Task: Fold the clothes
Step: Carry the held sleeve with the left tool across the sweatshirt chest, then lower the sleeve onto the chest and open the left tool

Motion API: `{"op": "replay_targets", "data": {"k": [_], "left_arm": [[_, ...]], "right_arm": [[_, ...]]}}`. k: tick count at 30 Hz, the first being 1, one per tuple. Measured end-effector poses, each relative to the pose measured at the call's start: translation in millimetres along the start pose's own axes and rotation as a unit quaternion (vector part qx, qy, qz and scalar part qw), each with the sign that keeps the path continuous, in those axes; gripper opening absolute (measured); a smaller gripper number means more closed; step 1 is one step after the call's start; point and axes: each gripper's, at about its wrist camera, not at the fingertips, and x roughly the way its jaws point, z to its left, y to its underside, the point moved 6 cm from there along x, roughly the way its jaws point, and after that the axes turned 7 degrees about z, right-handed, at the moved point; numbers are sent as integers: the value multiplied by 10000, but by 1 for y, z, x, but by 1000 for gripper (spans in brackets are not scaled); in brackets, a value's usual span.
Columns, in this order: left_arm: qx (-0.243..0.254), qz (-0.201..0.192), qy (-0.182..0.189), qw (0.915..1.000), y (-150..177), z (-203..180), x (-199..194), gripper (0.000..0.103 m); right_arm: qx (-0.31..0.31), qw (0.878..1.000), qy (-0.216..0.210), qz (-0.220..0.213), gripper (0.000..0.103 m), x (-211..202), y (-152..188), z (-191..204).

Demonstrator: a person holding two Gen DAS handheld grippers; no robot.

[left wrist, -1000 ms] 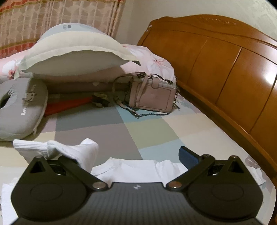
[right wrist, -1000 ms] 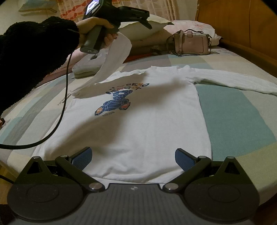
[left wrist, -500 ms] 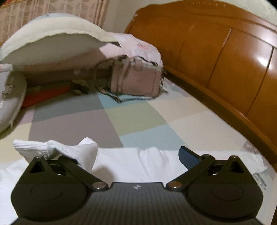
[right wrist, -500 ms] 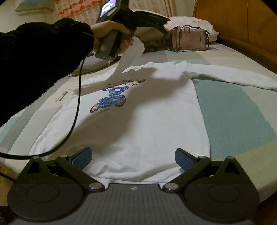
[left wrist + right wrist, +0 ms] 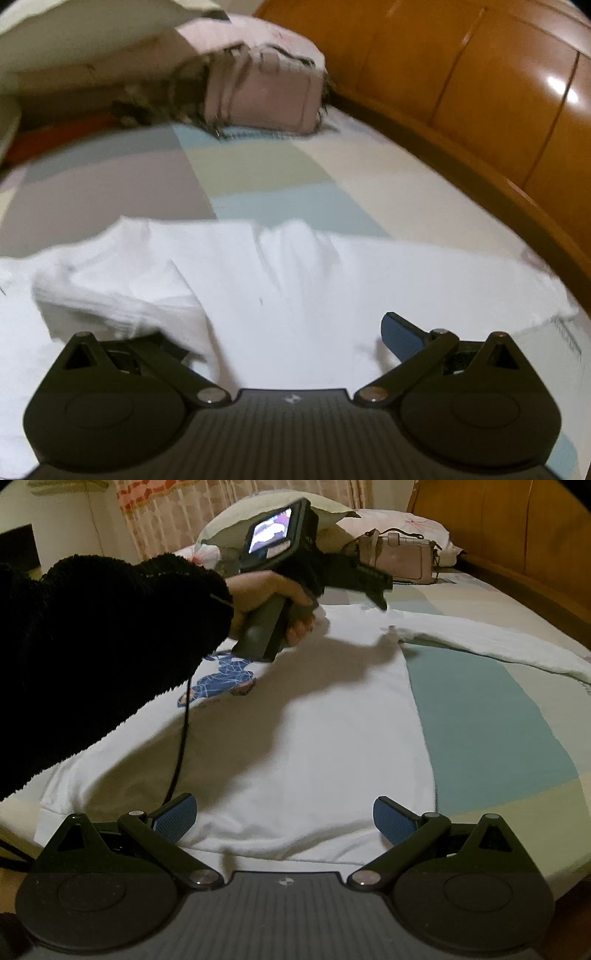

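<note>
Left tool (image 5: pixel 291 332) spread wide, sleeve (image 5: pixel 122 295) draped at nine o'clock; right tool (image 5: pixel 282 814) gapes empty; next we fold the sweatshirt (image 5: pixel 314 738).

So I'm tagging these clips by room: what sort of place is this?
Most likely a bedroom: a bed with a wooden headboard, pillows and a patchwork sheet.
</note>
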Motion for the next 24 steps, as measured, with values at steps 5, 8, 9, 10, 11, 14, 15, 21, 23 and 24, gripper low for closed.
{"op": "replay_targets", "data": {"k": [5, 8, 9, 10, 11, 14, 15, 21, 23, 24], "left_arm": [[86, 19, 320, 9994, 17, 4, -11, 102], [74, 64, 624, 9980, 27, 9, -28, 102], [90, 77, 719, 9973, 31, 11, -35, 102], [106, 90, 814, 9966, 35, 13, -41, 102], [122, 102, 908, 9957, 38, 15, -47, 102], [-87, 23, 1032, 9946, 40, 28, -59, 102], [-205, -30, 1021, 9946, 39, 33, -60, 102], [-1256, -129, 1105, 9858, 22, 62, -43, 102], [-1470, -274, 1061, 9830, 15, 67, -40, 102], [-1455, -363, 1099, 9826, 10, 62, -40, 102]], "right_arm": [[-20, 9999, 148, 77, 103, 0, 0, 1], [20, 9998, 198, 95, 103, 1, -1, 0], [30, 9997, 206, 92, 103, 1, -1, 0], [41, 9997, 206, 87, 103, 1, -2, -1], [54, 9998, 198, 80, 103, 1, -2, -1], [90, 9998, 161, 69, 103, 3, -3, -4], [95, 9998, 149, 69, 103, 4, -4, -5], [155, 9997, 159, 44, 103, 3, -1, -11], [205, 9996, 182, 32, 103, 1, 0, -14], [223, 9996, 190, 30, 103, 1, 1, -15]]}}
